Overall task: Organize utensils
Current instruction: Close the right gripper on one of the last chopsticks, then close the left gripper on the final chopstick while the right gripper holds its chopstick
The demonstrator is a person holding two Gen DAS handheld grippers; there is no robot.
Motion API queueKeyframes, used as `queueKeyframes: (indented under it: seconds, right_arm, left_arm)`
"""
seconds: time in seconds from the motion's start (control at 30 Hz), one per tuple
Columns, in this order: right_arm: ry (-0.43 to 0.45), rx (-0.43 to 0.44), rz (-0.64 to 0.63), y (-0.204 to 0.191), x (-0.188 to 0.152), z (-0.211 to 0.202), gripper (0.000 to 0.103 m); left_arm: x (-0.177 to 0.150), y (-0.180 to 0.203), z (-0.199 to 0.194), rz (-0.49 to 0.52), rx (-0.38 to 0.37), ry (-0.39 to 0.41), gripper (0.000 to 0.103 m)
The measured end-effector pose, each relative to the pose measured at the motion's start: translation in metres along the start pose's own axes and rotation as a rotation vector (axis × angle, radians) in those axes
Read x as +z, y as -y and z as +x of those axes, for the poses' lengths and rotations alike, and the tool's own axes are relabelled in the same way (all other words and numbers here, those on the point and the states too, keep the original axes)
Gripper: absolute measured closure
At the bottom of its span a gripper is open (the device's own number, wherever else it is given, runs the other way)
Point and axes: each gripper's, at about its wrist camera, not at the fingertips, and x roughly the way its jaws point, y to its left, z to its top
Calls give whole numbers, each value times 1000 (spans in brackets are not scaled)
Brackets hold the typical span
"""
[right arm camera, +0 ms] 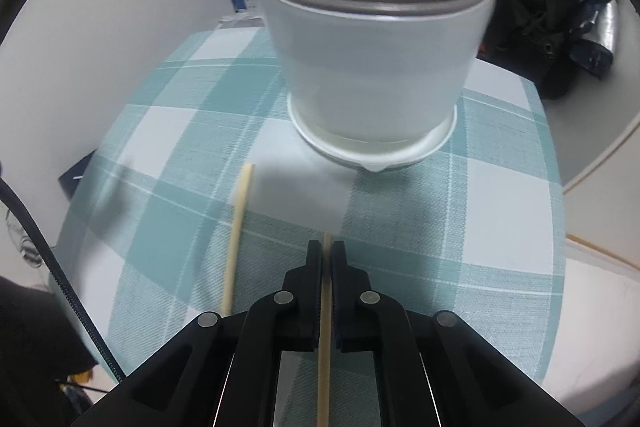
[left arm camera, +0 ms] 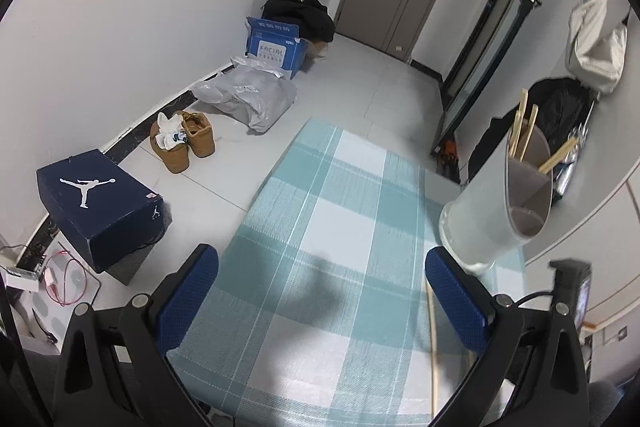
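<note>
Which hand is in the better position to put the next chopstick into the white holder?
The right. Its tongs are shut on a chopstick, facing the holder just ahead. The left tongs are open and empty.

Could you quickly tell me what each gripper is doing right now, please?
Left gripper: open, holding nothing.
Right gripper: shut on a chopstick.

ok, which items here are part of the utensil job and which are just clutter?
Job:
- white plastic divided utensil holder
- wooden chopstick clamped in right gripper
- second wooden chopstick lying on the check cloth
- wooden chopsticks already in the holder
- left gripper, open

Clutter:
- navy shoebox
- tan shoes
- blue carton
- grey plastic bag
</note>
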Motion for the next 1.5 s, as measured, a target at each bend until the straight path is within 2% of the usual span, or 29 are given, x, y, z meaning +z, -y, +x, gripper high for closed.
queueKeyframes:
  seconds: [0.1, 0.2, 0.4, 0.5, 0.6, 0.7, 0.77, 0.83, 0.93, 1.0, 1.17, 1.33, 1.4, 1.47, 1.5]
  right_arm:
    - [13, 41, -15, -1, -2, -6, 99]
    - [33, 93, 7, 2, -6, -13, 100]
    - [93, 178, 128, 24, -8, -23, 100]
    - [131, 223, 194, 37, -6, -30, 100]
    - [165, 277, 262, 54, -7, -39, 100]
    - [196, 314, 311, 70, -9, -47, 100]
    - [214, 326, 332, 79, -9, -51, 100]
    - [242, 341, 366, 91, -9, -57, 100]
    - [277, 324, 389, 101, -8, -62, 100]
    - [301, 313, 389, 104, -7, -66, 100]
    - [347, 325, 395, 117, -12, -82, 100]
    - [365, 346, 413, 125, -16, -93, 100]
    - [369, 338, 423, 128, -16, -94, 100]
    - [377, 339, 429, 131, -15, -94, 100]
    - [375, 331, 435, 133, -14, -96, 100]
  left_arm:
    - [-4, 1, -1, 16, -35, 16, 1]
    - [-8, 9, 3, 52, -29, 13, 1]
    - [-21, 26, 25, 112, -10, -77, 1]
    - [-27, 33, 34, 129, 36, -110, 1]
    - [-32, 38, 44, 119, -2, -189, 1]
    - [-37, 47, 57, 136, 9, -258, 1]
    - [-38, 55, 63, 150, -20, -300, 1]
    - [-36, 64, 67, 179, 3, -318, 1]
    - [-33, 77, 80, 204, 10, -367, 1]
    - [-32, 78, 94, 165, -2, -427, 1]
    - [-32, 83, 113, 140, 78, -416, 2]
    - [-36, 98, 118, 229, 144, -386, 3]
    - [-37, 104, 119, 271, 166, -387, 7]
    - [-38, 108, 115, 274, 154, -374, 21]
    - [-37, 110, 112, 271, 152, -370, 35]
